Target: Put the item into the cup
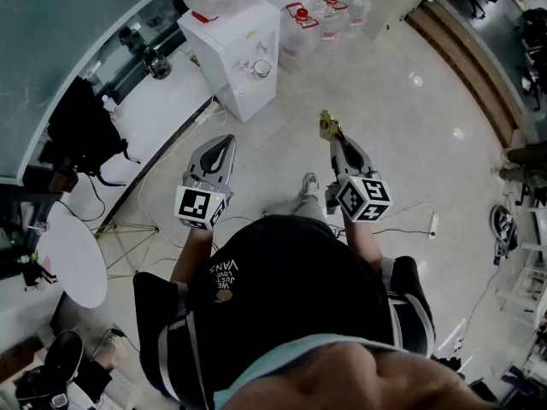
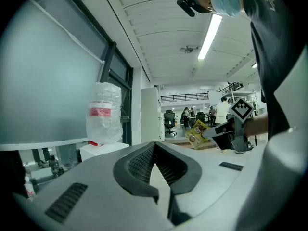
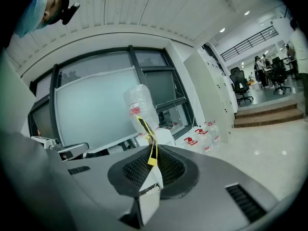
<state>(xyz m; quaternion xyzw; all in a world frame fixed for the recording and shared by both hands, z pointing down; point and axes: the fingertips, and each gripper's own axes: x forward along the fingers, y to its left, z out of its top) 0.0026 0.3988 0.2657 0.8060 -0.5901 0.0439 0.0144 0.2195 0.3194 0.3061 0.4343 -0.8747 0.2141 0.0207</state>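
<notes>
Upside-down white print [image 1: 224,272] "VANS", on black shirt [image 1: 291,310]

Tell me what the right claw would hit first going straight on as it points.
Most likely the water bottle on the white dispenser, across open floor; the packet in the right claw would touch it first. Depth is unclear.

Tongs, two: left tongs [image 1: 226,141], right tongs [image 1: 332,137]; one packet [image 1: 326,125]; one water dispenser [image 1: 242,54]; one cup [image 1: 261,68]; three jugs [image 1: 301,26]; one round table [image 1: 73,259].

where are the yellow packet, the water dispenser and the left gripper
yellow packet [image 1: 328,126], head view, its middle
water dispenser [image 1: 231,43], head view, white body
left gripper [image 1: 227,140], head view, closed jaw tips
</notes>
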